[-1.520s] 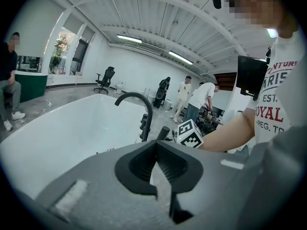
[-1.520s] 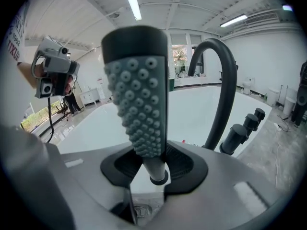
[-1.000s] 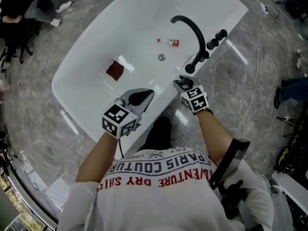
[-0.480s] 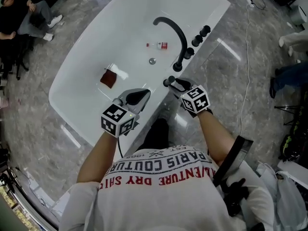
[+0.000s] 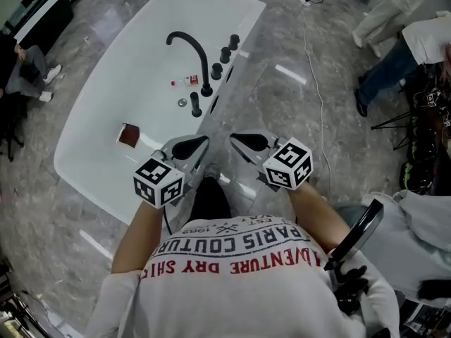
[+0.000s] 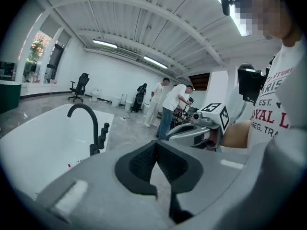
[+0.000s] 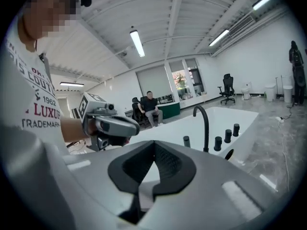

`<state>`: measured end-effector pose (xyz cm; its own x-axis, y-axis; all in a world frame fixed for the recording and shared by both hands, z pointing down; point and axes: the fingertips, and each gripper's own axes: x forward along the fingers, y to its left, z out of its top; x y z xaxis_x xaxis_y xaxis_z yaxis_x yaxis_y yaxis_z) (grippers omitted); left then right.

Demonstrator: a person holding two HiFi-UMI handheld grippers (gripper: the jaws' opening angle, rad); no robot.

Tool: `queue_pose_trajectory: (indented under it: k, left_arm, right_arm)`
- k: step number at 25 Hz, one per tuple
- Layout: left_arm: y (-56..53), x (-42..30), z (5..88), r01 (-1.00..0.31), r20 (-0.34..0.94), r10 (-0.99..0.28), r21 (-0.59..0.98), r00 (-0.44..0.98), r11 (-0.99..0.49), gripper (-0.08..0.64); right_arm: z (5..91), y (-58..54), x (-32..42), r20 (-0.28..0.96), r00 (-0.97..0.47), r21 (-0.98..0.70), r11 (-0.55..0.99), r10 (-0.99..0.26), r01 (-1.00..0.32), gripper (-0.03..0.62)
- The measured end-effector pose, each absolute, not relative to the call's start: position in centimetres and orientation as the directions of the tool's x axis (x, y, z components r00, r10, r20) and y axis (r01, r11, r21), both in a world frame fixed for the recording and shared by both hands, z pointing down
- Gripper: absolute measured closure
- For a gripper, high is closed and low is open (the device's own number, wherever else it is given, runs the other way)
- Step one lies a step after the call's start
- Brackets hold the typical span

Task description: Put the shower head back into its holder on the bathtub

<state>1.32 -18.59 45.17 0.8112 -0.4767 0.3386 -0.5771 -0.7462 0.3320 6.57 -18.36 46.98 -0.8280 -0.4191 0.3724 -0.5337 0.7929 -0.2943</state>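
Backed away from the bathtub point(image 5: 113, 97) rim and raised, the right gripper point(image 5: 238, 139) has just been closing its jaws on nothing. The left gripper point(image 5: 199, 141), also drawn back, is closed and empty. At their 11 o'clock the shower head point(image 5: 196, 106) stands on the rim, just beside the tap point(image 5: 192, 44). If only loosely seated, it may tip out of its holder.

Right gripper point(image 5: 235, 137) has let go of the shower head point(image 5: 195, 105), which now stands alone just beside the faucet point(image 5: 192, 55). Its jaws have just been closing, with nothing between them. It has pulled back, now well apart from the faucet and off the tub point(image 5: 99, 111) rim. Left gripper point(image 5: 203, 141) has also backed away from the faucet.
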Motion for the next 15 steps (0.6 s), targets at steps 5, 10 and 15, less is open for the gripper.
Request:
queue_pose_trajectory:
  k: [5,10,15]
  left_arm:
    - [-11.9,3.4,41.9,-0.544,0.315,-0.453,0.335,0.834,-0.769,0.555]
    - [-8.3,3.6,40.0,-0.534,0.309,-0.445,0.327,0.84,-0.78,0.555]
    - [-4.3,2.6,39.4,-0.502,0.32,-0.414,0.277,0.852,-0.819,0.555]
  right_arm:
    - [42.1,-11.2,7.6,0.316,-0.859,-0.297,0.818,-0.403,-0.493,0.588]
    - [40.5,-6.6,8.0,0.301,-0.856,-0.309,0.805,-0.421,-0.506,0.588]
    - [39.8,-2.3,7.0,0.291,-0.839,-0.311,0.784,-0.459,-0.537,0.588]
